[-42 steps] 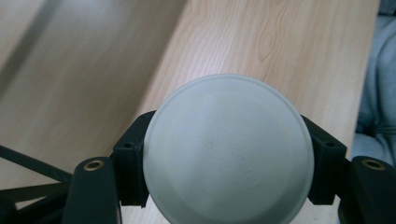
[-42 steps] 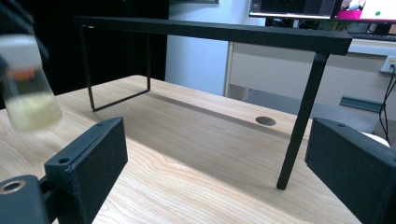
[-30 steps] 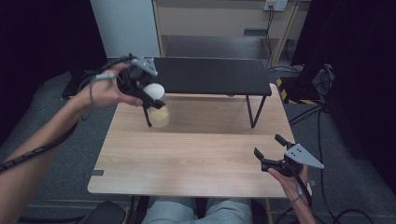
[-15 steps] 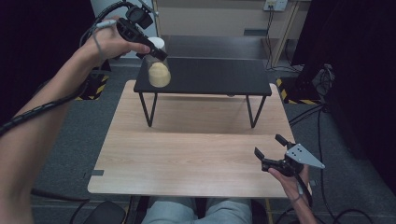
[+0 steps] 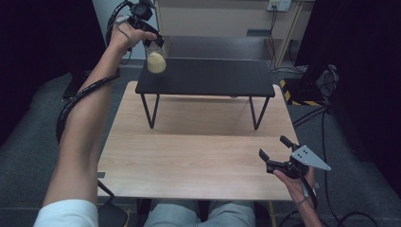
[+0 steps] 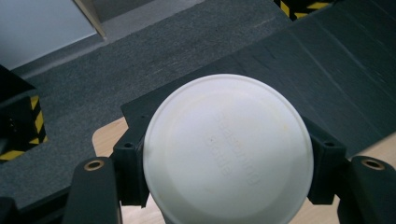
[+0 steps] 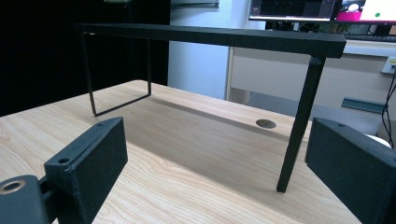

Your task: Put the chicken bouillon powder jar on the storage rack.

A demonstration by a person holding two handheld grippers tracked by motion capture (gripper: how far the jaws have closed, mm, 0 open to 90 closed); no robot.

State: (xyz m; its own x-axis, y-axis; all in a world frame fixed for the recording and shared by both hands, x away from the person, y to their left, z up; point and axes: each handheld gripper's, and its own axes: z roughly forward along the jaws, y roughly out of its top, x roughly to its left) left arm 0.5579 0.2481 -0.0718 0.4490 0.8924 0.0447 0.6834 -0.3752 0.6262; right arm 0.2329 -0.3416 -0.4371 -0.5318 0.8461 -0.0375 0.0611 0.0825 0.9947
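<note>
My left gripper (image 5: 152,41) is raised high at the far left, shut on a clear jar (image 5: 156,59) with a white lid and yellowish contents. The jar hangs over the left end of the black shelf (image 5: 213,78). In the left gripper view the jar's round white lid (image 6: 227,147) sits between the two black jaws, with the shelf's top (image 6: 299,74) below it. My right gripper (image 5: 275,147) rests low at the table's near right edge, open, with nothing between its jaws. Its own view looks under the shelf (image 7: 210,36) across the wooden table (image 7: 187,140).
The black shelf stands on thin legs (image 5: 255,113) at the back of the wooden table (image 5: 189,156). Behind it is a pale cabinet (image 5: 227,19) and cables (image 5: 326,75) at the right. Dark carpet (image 6: 140,60) surrounds the table.
My left gripper has lifted the jar from beneath the shelf's left end up and back, over the shelf's top. The right gripper has stayed still.
</note>
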